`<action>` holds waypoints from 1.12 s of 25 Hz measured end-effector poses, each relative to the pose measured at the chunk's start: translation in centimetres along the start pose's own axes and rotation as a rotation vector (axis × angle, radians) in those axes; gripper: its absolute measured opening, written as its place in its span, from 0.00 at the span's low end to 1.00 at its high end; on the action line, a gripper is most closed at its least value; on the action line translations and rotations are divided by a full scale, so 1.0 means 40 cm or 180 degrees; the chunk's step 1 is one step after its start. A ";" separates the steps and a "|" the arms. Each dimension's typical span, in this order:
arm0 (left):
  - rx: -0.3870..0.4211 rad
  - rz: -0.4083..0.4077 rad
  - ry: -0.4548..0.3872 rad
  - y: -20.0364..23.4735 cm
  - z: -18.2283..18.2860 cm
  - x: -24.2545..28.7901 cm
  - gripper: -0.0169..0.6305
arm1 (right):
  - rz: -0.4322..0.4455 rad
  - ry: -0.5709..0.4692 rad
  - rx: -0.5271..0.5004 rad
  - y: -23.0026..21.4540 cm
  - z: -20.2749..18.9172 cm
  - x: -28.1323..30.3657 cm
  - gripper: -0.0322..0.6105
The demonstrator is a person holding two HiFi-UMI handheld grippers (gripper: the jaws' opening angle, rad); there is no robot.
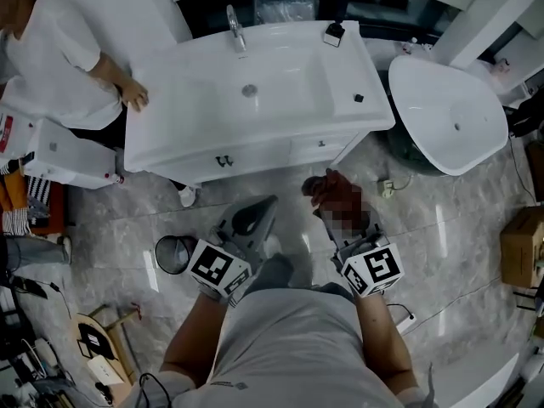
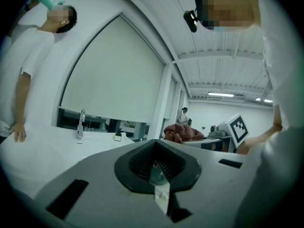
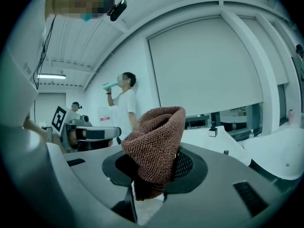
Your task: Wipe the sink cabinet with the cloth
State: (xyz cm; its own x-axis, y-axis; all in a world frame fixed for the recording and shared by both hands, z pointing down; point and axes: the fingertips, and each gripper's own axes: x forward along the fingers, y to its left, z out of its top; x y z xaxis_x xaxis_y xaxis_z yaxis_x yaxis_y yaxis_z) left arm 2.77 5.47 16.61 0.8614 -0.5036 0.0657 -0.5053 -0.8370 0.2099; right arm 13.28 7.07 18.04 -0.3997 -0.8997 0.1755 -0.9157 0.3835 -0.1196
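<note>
The white sink cabinet (image 1: 255, 155) stands ahead of me, with its basin and faucet (image 1: 235, 28) on top. It also shows in the left gripper view (image 2: 57, 141) and the right gripper view (image 3: 213, 139). My right gripper (image 1: 336, 219) is shut on a bunched brown cloth (image 1: 327, 192), held just in front of the cabinet's drawers. The cloth (image 3: 156, 148) rises out of the closed jaws of the right gripper (image 3: 152, 175). My left gripper (image 1: 265, 204) hangs lower left of the cloth, shut and holding nothing (image 2: 159, 167). It is apart from the cabinet.
A person in white (image 1: 59, 58) stands at the cabinet's left end, one hand (image 1: 133, 99) on its top. A second white basin (image 1: 450, 113) lies to the right. A small black bin (image 1: 174, 253) sits on the marble floor at left, a cardboard box (image 1: 520, 245) at far right.
</note>
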 end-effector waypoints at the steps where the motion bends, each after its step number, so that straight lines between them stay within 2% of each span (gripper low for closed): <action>1: -0.0013 -0.0029 0.0007 0.017 -0.001 0.005 0.04 | -0.0014 0.0029 0.0005 -0.001 -0.005 0.020 0.26; 6: -0.0011 -0.0076 0.0055 0.088 -0.006 0.018 0.04 | -0.0029 0.0175 0.0092 -0.009 -0.026 0.109 0.26; 12: -0.0101 0.0043 0.0131 0.149 -0.046 0.013 0.04 | 0.0021 0.0392 0.0133 -0.014 -0.084 0.194 0.26; 19: -0.0309 0.0431 0.0212 0.187 -0.104 0.045 0.04 | 0.0252 0.0699 0.0189 -0.057 -0.163 0.255 0.26; 24: -0.0325 0.0730 0.0259 0.195 -0.143 0.076 0.04 | 0.0511 0.0936 0.0093 -0.103 -0.231 0.295 0.26; 28: -0.0400 0.1032 0.0241 0.197 -0.182 0.090 0.04 | 0.0706 0.1174 0.0177 -0.153 -0.309 0.339 0.26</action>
State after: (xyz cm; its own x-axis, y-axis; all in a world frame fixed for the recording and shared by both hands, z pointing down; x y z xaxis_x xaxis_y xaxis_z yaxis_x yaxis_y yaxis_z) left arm 2.27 -1.40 25.62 0.6609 -0.7176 0.2197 -0.7470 -0.6010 0.2843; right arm 12.97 -4.90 33.21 -0.5835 -0.6580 0.4760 -0.8065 0.5383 -0.2445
